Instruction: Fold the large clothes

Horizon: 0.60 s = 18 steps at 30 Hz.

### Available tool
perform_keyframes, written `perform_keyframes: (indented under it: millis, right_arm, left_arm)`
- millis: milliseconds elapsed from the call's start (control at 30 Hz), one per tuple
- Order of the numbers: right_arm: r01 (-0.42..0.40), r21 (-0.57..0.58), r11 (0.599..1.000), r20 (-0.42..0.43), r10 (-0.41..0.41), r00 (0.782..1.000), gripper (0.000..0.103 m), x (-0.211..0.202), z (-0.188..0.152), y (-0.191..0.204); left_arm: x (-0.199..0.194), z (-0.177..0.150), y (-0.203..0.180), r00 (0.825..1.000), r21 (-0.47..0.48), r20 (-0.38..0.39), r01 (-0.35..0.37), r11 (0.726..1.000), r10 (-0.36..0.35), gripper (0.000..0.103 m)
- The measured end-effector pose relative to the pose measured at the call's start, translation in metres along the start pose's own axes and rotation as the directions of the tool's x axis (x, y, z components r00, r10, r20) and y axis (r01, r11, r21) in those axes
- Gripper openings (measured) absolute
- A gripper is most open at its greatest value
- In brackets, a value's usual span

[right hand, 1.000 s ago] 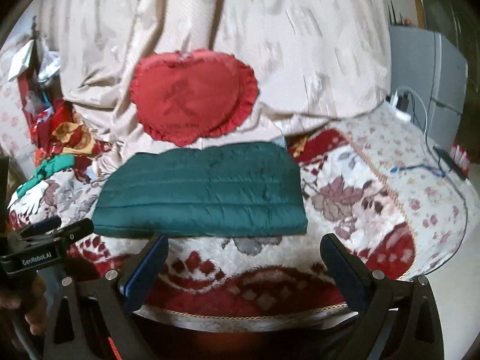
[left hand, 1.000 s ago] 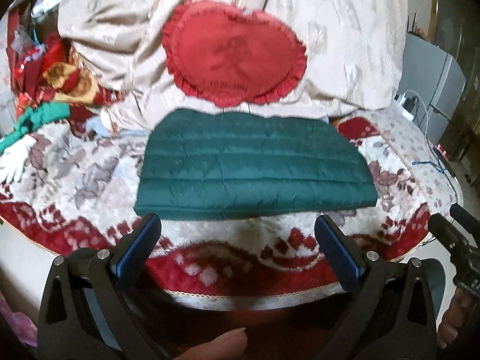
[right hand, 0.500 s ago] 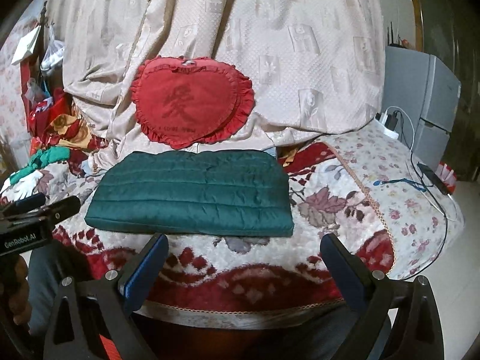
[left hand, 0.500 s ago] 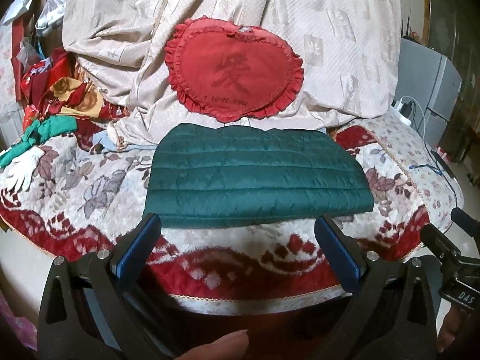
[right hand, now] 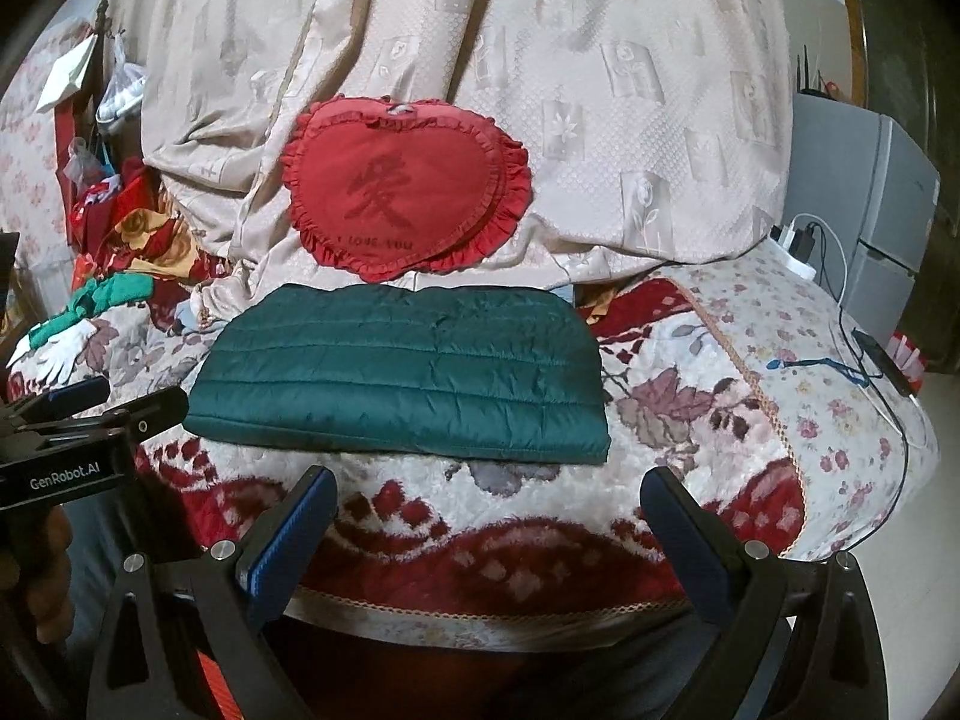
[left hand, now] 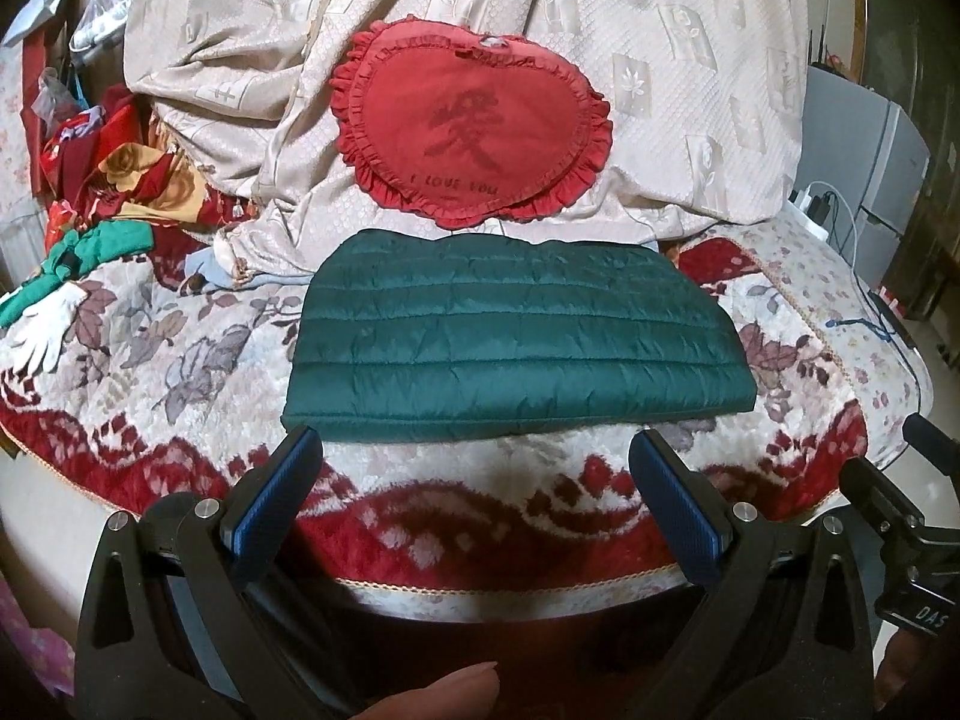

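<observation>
- Both claws have drawn back from the bed (left hand: 180,360) since a second ago; green quilted jacket (left hand: 510,348) lies folded, mid-bed.
- Left claw (left hand: 474,483) and right claw (right hand: 489,516) spread wide, empty.
- You likely need only check the edges; avoid snagging.

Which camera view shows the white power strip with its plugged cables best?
The right wrist view. There the white power strip sits well inside the frame beside the grey cabinet, with its plugs and cables distinct. The left wrist view shows the strip smaller, squeezed at the right edge.
</observation>
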State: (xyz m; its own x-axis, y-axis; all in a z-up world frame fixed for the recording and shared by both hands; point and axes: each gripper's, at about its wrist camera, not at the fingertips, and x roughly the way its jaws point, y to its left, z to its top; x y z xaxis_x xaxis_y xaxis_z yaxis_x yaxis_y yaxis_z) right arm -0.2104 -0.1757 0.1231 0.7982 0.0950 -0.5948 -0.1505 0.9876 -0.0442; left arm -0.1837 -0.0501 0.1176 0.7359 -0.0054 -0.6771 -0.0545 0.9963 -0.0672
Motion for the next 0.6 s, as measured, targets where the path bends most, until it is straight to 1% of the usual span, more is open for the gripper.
perform_keyframes:
  millis: [333, 467, 600]
  right_arm:
    - [-0.004, 0.014, 1.000, -0.009, 0.004, 1.000, 0.100, 0.002, -0.002, 0.001]
    - [-0.011, 0.004, 1.000, -0.013, 0.011, 1.000, 0.100, 0.004, -0.003, 0.004]
    - [-0.007, 0.009, 1.000, -0.021, 0.007, 1.000, 0.100, 0.016, -0.006, 0.005]
  left_arm:
    - [0.007, -0.005, 0.004, 1.000, 0.005, -0.012, -0.002, 1.000, 0.003, 0.102]
    - [0.012, -0.003, 0.004, 1.000, -0.017, -0.018, -0.017, 1.000, 0.017, 0.102]
    - [0.017, -0.008, -0.001, 0.999, 0.009, -0.034, -0.036, 0.999, 0.036, 0.102]
